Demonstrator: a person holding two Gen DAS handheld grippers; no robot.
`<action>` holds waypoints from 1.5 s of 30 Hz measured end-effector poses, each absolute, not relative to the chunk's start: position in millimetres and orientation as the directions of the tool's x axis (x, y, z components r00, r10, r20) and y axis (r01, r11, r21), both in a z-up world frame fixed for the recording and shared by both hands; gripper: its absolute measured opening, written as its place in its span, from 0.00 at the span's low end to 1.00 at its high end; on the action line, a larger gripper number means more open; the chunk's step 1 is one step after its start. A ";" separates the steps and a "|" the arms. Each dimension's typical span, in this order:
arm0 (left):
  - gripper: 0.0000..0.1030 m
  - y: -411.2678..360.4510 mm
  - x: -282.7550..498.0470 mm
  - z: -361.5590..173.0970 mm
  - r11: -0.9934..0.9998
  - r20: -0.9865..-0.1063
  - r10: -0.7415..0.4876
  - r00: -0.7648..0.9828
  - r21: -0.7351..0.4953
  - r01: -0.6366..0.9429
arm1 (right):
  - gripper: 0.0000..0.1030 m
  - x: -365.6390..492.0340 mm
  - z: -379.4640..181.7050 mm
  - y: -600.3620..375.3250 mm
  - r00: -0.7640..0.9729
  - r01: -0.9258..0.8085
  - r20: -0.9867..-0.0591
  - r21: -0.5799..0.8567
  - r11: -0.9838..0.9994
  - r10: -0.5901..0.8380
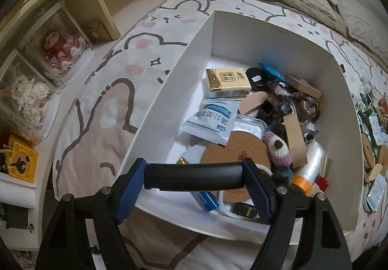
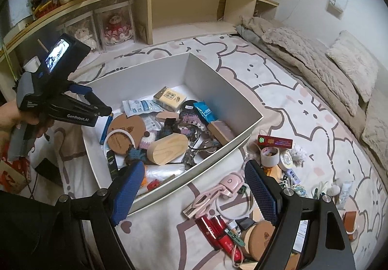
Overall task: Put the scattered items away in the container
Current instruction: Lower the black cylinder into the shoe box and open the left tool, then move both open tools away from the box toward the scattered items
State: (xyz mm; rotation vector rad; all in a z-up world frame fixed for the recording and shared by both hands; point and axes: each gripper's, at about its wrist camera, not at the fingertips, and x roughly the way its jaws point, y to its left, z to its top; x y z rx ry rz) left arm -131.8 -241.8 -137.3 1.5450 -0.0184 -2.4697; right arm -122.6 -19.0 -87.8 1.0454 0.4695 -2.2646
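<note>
A white box (image 1: 165, 90) (image 2: 228, 90) sits on the cartoon bedsheet and holds many small items, such as a tissue pack (image 1: 228, 82), a cork coaster (image 1: 236, 148) and a wooden oval case (image 2: 167, 148). My left gripper (image 1: 194, 176) is shut on a long black case (image 1: 194, 176), held over the box's near left corner. The left gripper body also shows in the right wrist view (image 2: 58, 100). My right gripper (image 2: 194, 190) is open and empty above scattered items: a pink device (image 2: 218, 191), red tubes (image 2: 215, 233) and tape rolls (image 2: 269, 156).
A wooden shelf (image 2: 184, 8) with boxed dolls (image 1: 60, 51) runs along the bed's left side. A grey blanket and pillow (image 2: 349, 63) lie at the far end. More loose items lie to the right of the box (image 1: 373, 148).
</note>
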 end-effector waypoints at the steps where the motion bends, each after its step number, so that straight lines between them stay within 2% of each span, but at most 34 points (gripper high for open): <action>1: 0.77 -242.3 -132.1 -137.8 -0.975 -0.887 -0.194 -0.420 0.126 0.184 | 0.82 -122.5 -87.5 -18.7 -0.514 0.645 -0.775 -0.067 -0.761 -0.368; 15: 0.78 -238.3 -133.6 -139.8 -0.972 -0.888 -0.220 -0.403 0.164 0.168 | 0.82 -122.0 -82.8 -15.3 -0.522 0.642 -0.768 -0.068 -0.764 -0.371; 22: 0.84 -238.6 -132.5 -136.8 -0.971 -0.888 -0.216 -0.405 0.153 0.183 | 0.82 -121.9 -82.4 -13.6 -0.520 0.633 -0.773 -0.063 -0.772 -0.363; 45: 0.84 -228.7 -128.0 -122.1 -0.974 -0.878 -0.198 -0.436 0.128 0.186 | 0.82 -117.5 -76.4 -10.2 -0.527 0.619 -0.759 -0.035 -0.784 -0.382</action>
